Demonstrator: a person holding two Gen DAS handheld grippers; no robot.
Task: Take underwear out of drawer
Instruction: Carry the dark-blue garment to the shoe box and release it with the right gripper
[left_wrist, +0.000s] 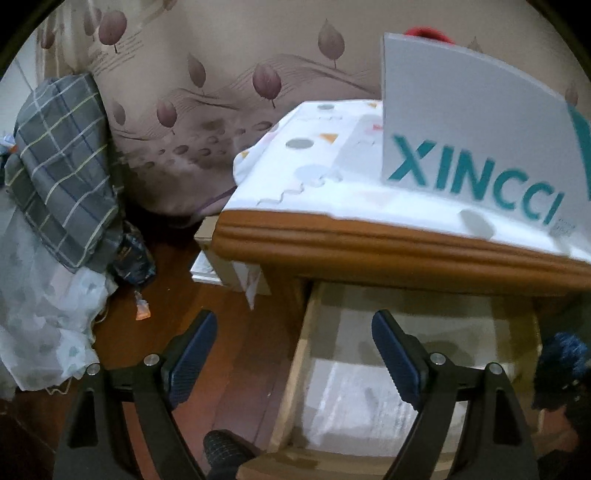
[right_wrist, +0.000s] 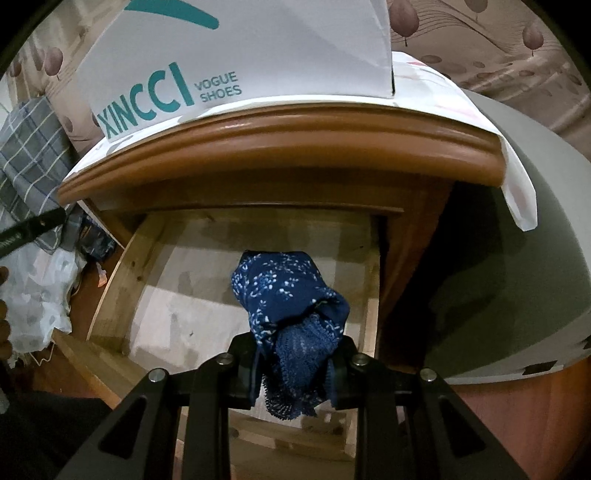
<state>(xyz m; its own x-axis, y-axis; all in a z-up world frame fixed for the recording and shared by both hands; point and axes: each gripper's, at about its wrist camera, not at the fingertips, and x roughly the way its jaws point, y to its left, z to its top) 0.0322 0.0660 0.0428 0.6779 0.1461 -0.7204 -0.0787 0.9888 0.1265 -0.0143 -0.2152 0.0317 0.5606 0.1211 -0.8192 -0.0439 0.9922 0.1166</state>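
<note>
Underwear (right_wrist: 291, 295), blue w/ white print, clamped in right gripper (right_wrist: 293, 373), jaws nearly closed on fabric, above open drawer (right_wrist: 122, 273). Left gripper (left_wrist: 293, 354): jaws wide, nothing between. Shoe box (right_wrist: 236, 55) on nightstand top beyond.

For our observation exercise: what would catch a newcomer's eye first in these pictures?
The blue patterned underwear, pinched in the right gripper above the open wooden drawer. Next, the white shoe box with teal lettering on the cabinet top. The left gripper is open, holding nothing.
</note>
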